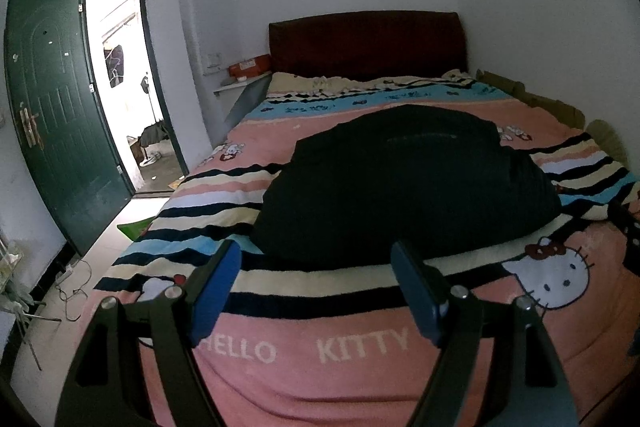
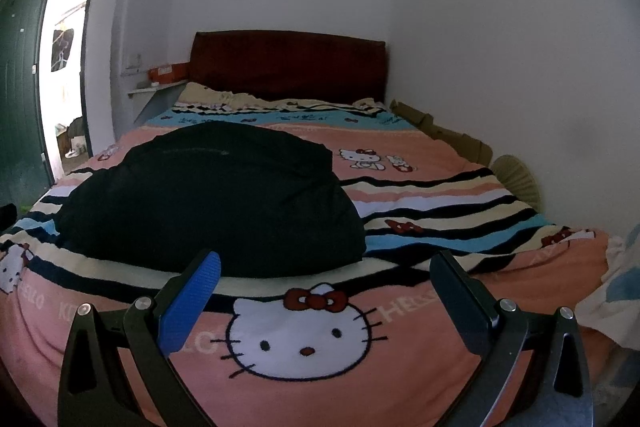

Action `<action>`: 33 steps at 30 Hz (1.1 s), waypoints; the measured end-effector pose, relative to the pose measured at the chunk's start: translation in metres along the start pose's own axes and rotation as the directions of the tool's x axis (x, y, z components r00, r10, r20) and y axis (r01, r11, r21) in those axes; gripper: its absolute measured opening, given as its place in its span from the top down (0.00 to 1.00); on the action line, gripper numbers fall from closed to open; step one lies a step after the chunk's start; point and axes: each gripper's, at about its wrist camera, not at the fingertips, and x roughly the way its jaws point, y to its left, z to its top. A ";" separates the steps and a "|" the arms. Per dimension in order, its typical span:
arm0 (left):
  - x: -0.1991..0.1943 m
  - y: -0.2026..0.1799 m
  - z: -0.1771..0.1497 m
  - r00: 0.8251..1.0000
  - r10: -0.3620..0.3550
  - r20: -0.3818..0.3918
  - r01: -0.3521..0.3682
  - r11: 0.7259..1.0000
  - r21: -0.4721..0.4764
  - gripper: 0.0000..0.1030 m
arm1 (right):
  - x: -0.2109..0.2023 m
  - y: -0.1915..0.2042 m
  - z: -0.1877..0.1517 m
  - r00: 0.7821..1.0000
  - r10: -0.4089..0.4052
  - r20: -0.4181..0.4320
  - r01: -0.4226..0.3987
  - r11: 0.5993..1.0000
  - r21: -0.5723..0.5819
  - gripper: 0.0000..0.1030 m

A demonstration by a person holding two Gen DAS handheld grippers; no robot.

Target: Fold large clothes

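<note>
A large black garment [image 1: 408,183] lies in a folded, rounded heap on the pink Hello Kitty blanket [image 1: 360,379] that covers the bed. It also shows in the right wrist view [image 2: 212,199], left of centre. My left gripper [image 1: 316,259] is open and empty, hovering just short of the garment's near edge. My right gripper [image 2: 326,269] is open and empty, near the garment's near right corner, above the blanket [image 2: 360,379]. Both have blue pads [image 1: 214,295] [image 2: 190,307].
A dark red headboard [image 1: 366,43] stands against the white wall. A green door [image 1: 60,115] hangs open at left, with cables on the floor [image 1: 72,287]. A small shelf with an orange box [image 1: 250,65] is beside the bed. Cardboard [image 2: 448,131] lines the bed's right side.
</note>
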 end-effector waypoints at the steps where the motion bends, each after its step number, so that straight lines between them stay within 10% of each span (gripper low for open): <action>1: 0.000 0.000 0.000 1.000 -0.002 -0.001 0.002 1.000 -0.001 0.26 | 0.001 -0.001 0.000 1.000 0.001 -0.001 -0.001 1.000 0.001 0.01; 33: -0.009 -0.004 0.000 1.000 -0.007 0.015 0.007 1.000 0.002 0.26 | 0.001 -0.004 -0.001 1.000 -0.001 0.003 0.001 1.000 -0.004 0.00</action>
